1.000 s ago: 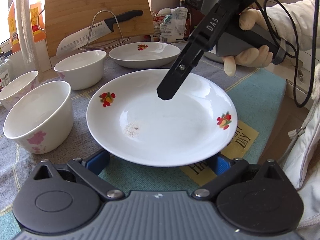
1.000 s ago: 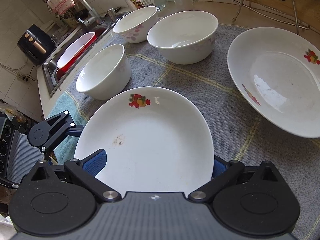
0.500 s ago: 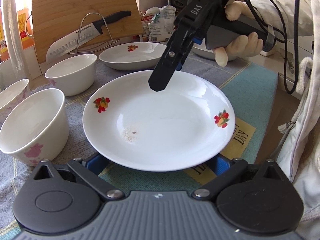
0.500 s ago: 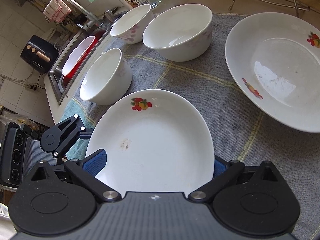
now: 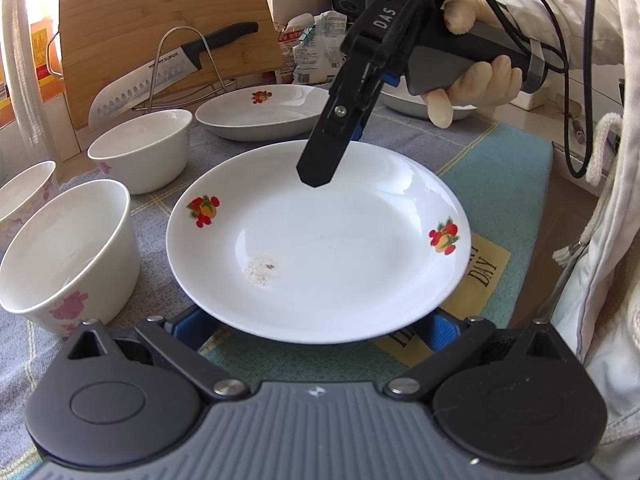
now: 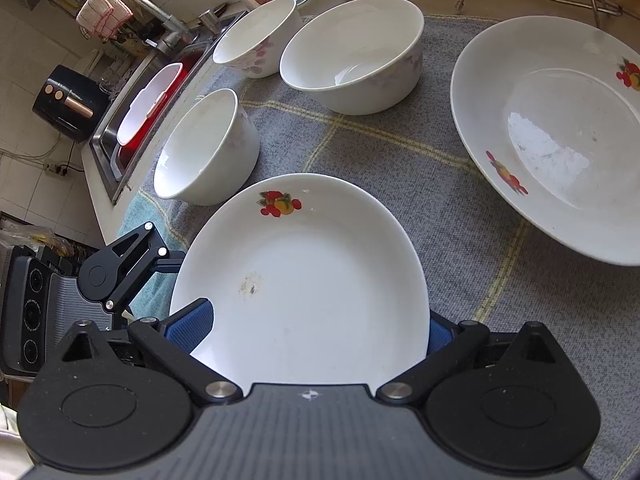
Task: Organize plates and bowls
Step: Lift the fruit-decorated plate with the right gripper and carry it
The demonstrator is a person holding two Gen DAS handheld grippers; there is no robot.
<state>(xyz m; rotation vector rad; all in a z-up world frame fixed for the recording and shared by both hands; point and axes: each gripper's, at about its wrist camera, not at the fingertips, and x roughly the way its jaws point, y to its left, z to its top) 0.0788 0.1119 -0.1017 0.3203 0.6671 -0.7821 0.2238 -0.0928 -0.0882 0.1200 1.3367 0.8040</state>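
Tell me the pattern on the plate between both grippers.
White plate with small red-and-orange fruit motifs on the rim; clearest in the left wrist view.

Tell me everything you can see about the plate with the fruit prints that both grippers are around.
The plate is white, glossy, ceramic-looking, round and shallow with a raised rim. Two red and orange fruit prints mark opposite sides of the rim, and a small speckled brownish smudge sits in its well. It lies level, right side up, over the cloth mat. The left gripper and right gripper each straddle its edge; whether either clamps it is unclear.
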